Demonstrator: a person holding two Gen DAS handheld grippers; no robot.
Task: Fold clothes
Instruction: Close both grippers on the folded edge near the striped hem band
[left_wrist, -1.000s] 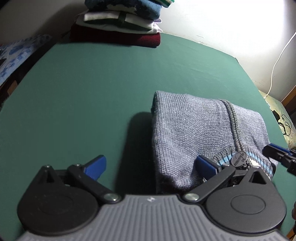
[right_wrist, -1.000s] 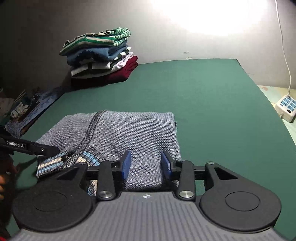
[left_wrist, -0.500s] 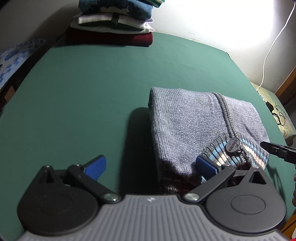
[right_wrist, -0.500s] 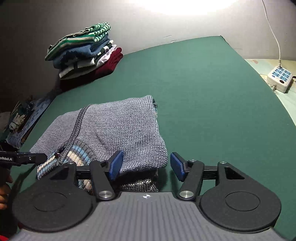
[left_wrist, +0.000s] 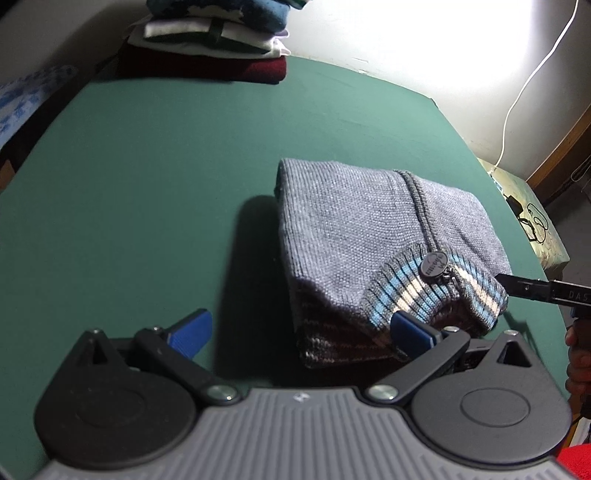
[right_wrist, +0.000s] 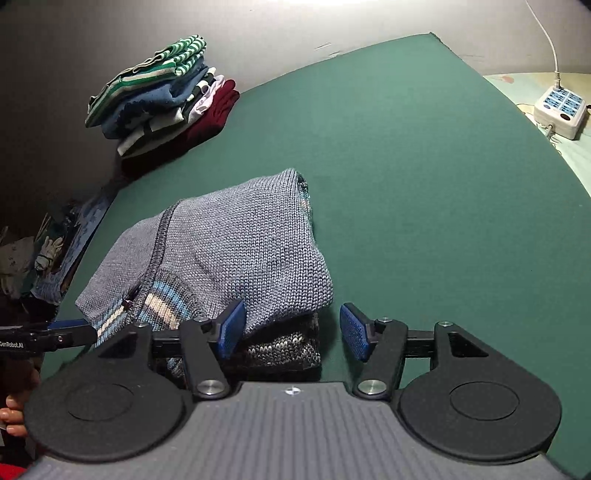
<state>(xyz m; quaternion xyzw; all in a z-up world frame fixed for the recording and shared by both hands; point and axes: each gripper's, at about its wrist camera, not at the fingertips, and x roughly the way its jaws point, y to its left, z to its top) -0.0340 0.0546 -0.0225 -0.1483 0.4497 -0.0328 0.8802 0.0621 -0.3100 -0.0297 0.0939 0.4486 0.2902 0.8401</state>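
Note:
A folded grey knit sweater (left_wrist: 369, 236) with a blue and cream striped hem lies on the green table (left_wrist: 147, 166). It also shows in the right wrist view (right_wrist: 236, 243). My left gripper (left_wrist: 301, 332) is open at the sweater's near edge, its right pad against the hem. My right gripper (right_wrist: 291, 332) is open, its jaws on either side of the sweater's near corner. The right gripper's finger shows at the hem's right end in the left wrist view (left_wrist: 535, 286). The left gripper's finger shows in the right wrist view (right_wrist: 55, 334).
A stack of folded clothes (right_wrist: 162, 96) sits at the table's far left corner and shows in the left wrist view (left_wrist: 210, 44). A white power strip (right_wrist: 559, 112) lies off the table's right edge. Clutter (right_wrist: 44, 258) lies left of the table.
My right gripper opened wider and let the sweater go. Both grippers drew back toward the near edge. The sweater's top fold settled flat.

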